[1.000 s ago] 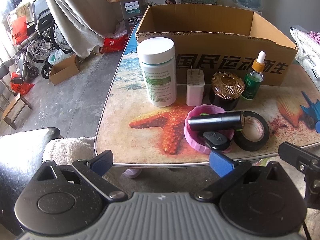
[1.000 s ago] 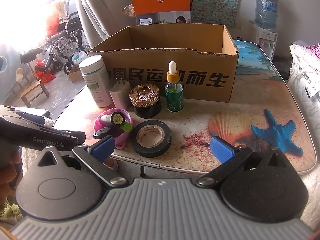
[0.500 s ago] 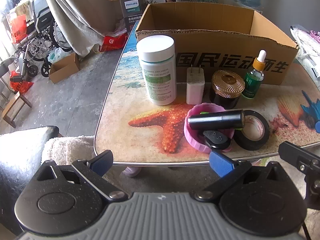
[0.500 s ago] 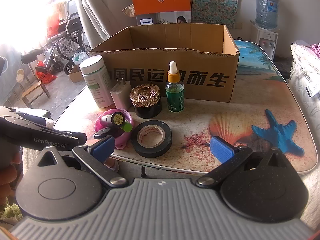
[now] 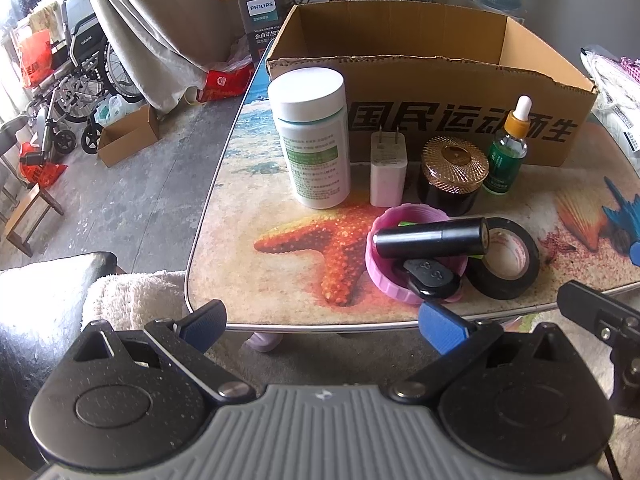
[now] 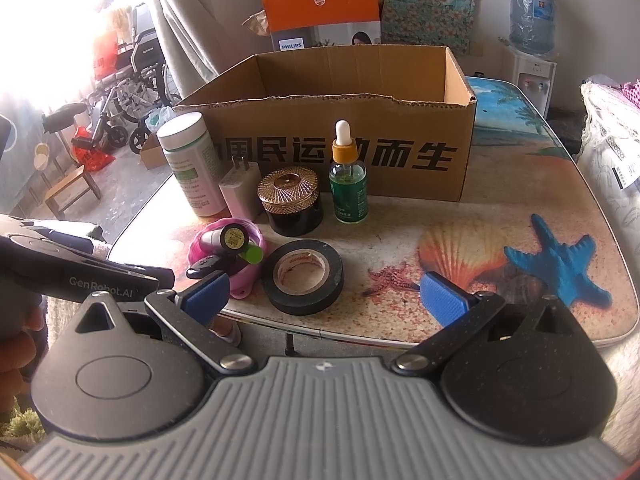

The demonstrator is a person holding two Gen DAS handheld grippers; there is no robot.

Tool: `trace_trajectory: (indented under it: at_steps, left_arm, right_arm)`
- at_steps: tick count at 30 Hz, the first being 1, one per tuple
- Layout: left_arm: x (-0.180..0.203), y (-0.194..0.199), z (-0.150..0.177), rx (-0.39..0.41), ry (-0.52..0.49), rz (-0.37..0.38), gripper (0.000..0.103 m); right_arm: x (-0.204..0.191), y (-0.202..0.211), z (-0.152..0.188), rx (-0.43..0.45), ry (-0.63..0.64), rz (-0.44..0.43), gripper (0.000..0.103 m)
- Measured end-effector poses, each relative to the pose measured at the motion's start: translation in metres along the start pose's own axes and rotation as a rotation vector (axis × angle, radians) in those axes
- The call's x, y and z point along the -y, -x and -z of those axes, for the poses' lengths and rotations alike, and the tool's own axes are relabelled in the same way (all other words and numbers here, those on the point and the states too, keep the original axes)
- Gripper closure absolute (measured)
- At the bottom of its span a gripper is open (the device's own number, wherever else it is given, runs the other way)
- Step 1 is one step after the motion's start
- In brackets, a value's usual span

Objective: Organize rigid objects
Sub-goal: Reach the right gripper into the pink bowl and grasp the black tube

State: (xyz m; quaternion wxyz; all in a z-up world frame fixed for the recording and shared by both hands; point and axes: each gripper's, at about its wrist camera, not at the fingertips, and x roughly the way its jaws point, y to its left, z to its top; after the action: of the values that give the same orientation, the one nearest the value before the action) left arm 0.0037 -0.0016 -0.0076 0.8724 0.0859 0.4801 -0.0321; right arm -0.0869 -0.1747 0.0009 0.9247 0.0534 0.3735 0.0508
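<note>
Nearest to me, my left gripper [image 5: 322,326] hangs just off the table's front edge with its blue pads spread wide and nothing between them; my right gripper [image 6: 326,296] is the same, fingers apart and empty, low over the near rim of the table [image 6: 500,216]; I judge that I have not begun picking yet.

Just past the rim lies the roll of black tape [image 6: 303,277], flat on the tabletop; touching or just beside it on its left sits the pink dish [image 5: 416,258], with a black tube [image 5: 430,237] laid across its top and a small dark fob [image 5: 430,278] resting on its near lip; something lime green shows inside too, though I cannot tell what it is.

Behind those stands a row, all upright: the white pill bottle [image 5: 314,140], the white charger plug [image 5: 388,170], the dark jar with a gold lid [image 5: 452,178], and the green dropper bottle [image 5: 506,152].

Farthest back is the open cardboard box [image 6: 360,136], close behind the row; what I can see of its inside walls looks bare, its floor is hidden; so, as I read it, everything is left to sort and nothing is packed.
</note>
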Motion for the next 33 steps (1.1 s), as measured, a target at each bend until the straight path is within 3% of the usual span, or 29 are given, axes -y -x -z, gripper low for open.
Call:
trace_trajectory:
  at_steps: [9,16,18,23,26,28,33]
  left_arm:
    - [0.004,-0.005,-0.006,-0.001,-0.021,0.011,0.0]
    - [0.006,0.004,-0.009,0.095,-0.074,0.097,0.0]
    - [0.006,0.006,-0.01,0.124,-0.091,0.135,0.0]
    - [0.01,0.003,-0.013,0.174,-0.141,0.225,0.003]
    - [0.016,-0.006,-0.015,0.162,-0.179,0.258,0.014]
    - [0.019,-0.01,-0.015,0.153,-0.202,0.268,0.028]
    - [0.023,-0.014,-0.015,0.162,-0.255,0.276,0.038]
  right_arm:
    - [0.004,-0.002,0.001,0.005,-0.028,-0.011,0.001]
    - [0.02,-0.001,-0.01,0.055,-0.09,-0.07,0.001]
    - [0.028,-0.001,-0.016,0.07,-0.127,-0.104,0.001]
    - [0.049,-0.013,-0.029,0.054,-0.294,-0.3,0.003]
    - [0.047,-0.026,-0.031,0.01,-0.351,-0.403,0.012]
    - [0.041,-0.035,-0.031,-0.027,-0.368,-0.442,0.024]
    - [0.034,-0.057,-0.029,-0.117,-0.427,-0.496,0.05]
